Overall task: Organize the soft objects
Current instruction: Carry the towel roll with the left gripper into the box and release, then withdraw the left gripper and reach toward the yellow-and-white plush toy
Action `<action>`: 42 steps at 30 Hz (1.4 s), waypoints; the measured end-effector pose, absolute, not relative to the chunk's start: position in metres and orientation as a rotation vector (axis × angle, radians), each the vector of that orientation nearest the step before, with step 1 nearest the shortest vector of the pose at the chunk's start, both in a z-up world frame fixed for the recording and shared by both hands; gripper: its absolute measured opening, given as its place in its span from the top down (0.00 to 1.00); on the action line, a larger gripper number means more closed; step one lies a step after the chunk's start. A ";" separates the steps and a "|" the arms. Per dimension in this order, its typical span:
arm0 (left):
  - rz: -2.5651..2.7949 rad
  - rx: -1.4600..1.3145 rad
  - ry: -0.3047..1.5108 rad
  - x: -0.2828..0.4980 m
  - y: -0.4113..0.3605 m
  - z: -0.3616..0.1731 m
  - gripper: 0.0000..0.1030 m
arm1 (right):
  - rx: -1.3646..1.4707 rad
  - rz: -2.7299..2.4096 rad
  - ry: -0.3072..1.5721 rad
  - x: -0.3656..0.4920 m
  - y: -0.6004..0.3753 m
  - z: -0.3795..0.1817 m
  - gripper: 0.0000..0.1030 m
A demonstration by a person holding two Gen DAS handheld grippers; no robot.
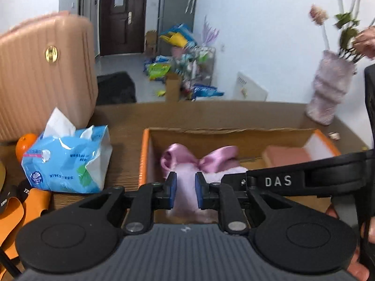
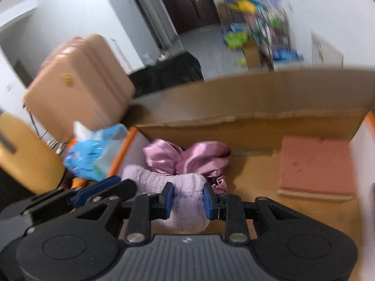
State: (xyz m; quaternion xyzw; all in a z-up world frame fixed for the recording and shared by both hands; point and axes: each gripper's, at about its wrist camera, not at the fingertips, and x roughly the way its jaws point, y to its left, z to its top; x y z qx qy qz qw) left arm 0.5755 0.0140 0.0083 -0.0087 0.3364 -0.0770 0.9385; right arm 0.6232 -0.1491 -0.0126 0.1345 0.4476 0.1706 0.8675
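Box (image 2: 246, 107): cardboard, on the table, holding the soft things.
Sponge (image 2: 316, 166): already inside, lying flat at the right.
Towel (image 2: 185, 201): lilac fleece with a satin bow (image 2: 185, 157), inside at the left; looks near placed, release left.
Left gripper (image 1: 185, 193): narrow, pinching the towel.
Right gripper (image 2: 188, 199): narrow, clamped on the same towel.

A fluffy lilac plush item (image 2: 185, 201) with a satin pink-purple bow (image 2: 187, 159) at its 12 o'clock end lies in the left part of an open cardboard box (image 2: 257, 98). A flat salmon-pink sponge-like pad (image 2: 316, 166) lies at about 3 o'clock from it, well apart, by the box's right wall.
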 end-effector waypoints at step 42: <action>-0.128 0.128 0.158 0.226 0.032 0.100 0.00 | -0.099 0.155 0.175 0.232 -0.271 0.113 0.00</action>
